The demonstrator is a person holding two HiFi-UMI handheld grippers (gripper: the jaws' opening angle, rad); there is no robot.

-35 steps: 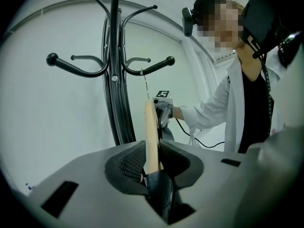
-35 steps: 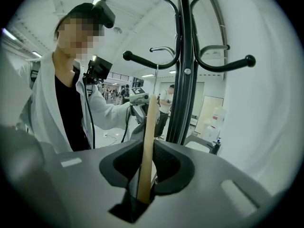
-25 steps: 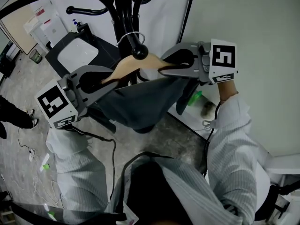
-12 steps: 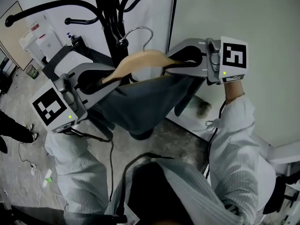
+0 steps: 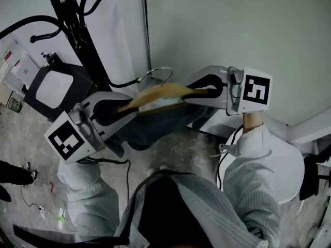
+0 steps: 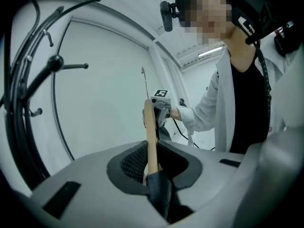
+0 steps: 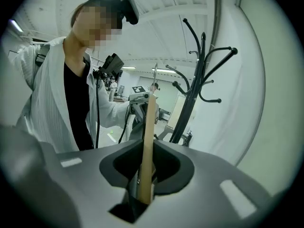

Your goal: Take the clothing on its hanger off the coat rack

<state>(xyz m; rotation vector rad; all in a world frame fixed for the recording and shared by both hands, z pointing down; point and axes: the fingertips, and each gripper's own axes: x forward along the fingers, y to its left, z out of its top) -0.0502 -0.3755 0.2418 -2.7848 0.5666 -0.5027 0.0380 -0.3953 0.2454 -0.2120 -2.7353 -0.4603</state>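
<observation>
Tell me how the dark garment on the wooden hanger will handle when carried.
The dark garment will probably flop and sway: it sags in folds below the wooden hanger. The hanger looks stiff, holding its arch between the left hand-held gripper and right hand-held gripper, each clamped on one end.
</observation>
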